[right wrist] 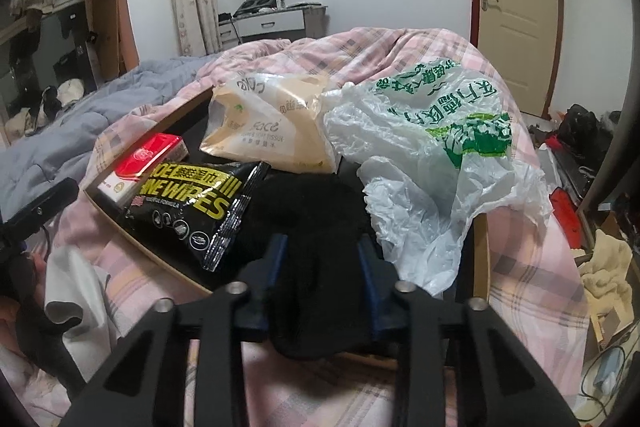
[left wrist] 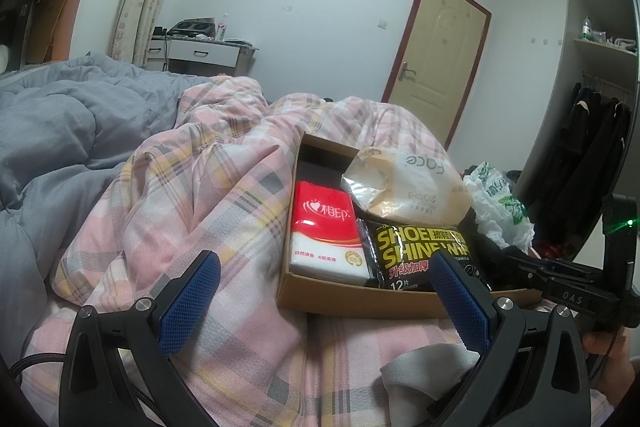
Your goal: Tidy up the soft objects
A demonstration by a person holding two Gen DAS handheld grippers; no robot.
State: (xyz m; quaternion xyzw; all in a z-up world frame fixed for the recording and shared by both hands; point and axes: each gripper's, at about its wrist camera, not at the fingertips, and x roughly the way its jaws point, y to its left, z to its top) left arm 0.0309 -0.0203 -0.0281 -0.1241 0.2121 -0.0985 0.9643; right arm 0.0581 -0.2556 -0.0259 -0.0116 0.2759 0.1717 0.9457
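Observation:
A shallow cardboard box [left wrist: 292, 291] lies on the bed. It holds a red and white tissue pack [left wrist: 324, 227], a black shoe-wipes pack [left wrist: 416, 251] and a beige Face tissue pack [left wrist: 408, 183]. A crumpled white plastic bag [right wrist: 440, 147] with green print fills its right side. My left gripper [left wrist: 324, 267] hovers open just in front of the box, nothing between its blue pads. My right gripper [right wrist: 322, 251] is shut on a black knitted cloth [right wrist: 316, 219] at the box's near edge; the cloth bulges between and over the fingers.
A pink plaid quilt [left wrist: 208, 187] covers the bed, with a grey-blue duvet [left wrist: 48, 131] to the left. A pale grey cloth [left wrist: 424, 363] lies by the box's front. Dark clothes [left wrist: 592, 139] hang in a wardrobe on the right, with a closed door [left wrist: 436, 55] behind.

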